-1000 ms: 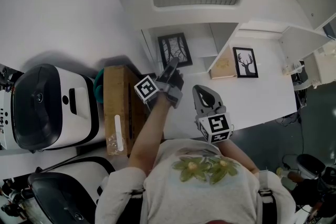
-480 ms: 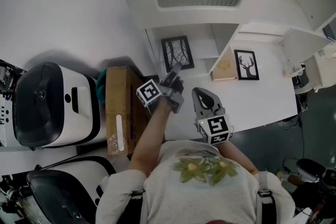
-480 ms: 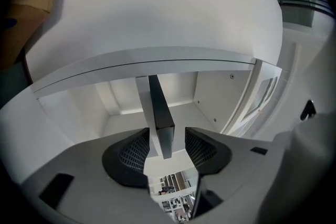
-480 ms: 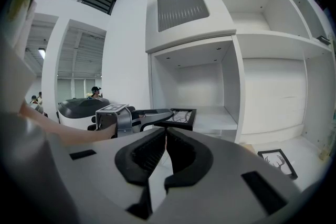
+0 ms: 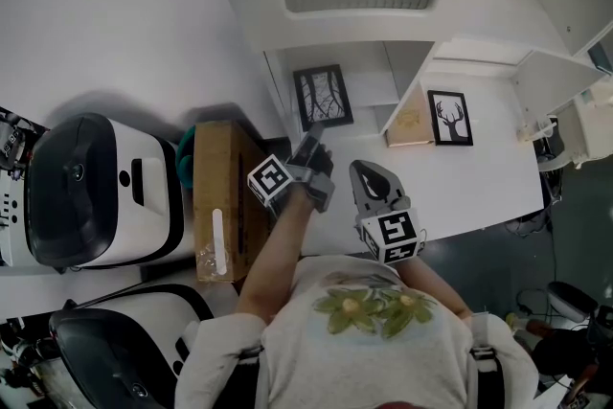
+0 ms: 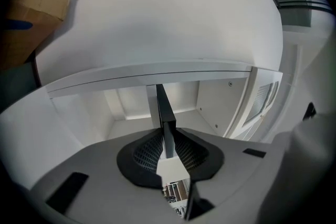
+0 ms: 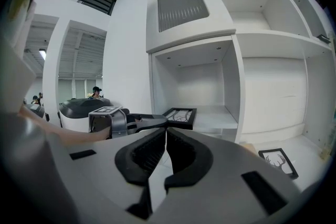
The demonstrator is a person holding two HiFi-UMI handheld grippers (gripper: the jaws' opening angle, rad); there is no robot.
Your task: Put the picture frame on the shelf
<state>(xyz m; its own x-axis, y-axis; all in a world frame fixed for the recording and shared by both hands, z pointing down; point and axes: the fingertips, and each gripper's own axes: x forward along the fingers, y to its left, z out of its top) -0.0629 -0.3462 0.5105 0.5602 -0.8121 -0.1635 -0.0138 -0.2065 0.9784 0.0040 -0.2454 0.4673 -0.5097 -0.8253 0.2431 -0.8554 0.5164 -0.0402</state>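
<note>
No word, number or brand can be read. The left cube and the right cube each carry a black-and-white square marker, a pattern and not letters. The box at the left bears a white label strip, too small to read. The picture frame shows bare trees and the deer frame an antlered head, both unlettered.
</note>
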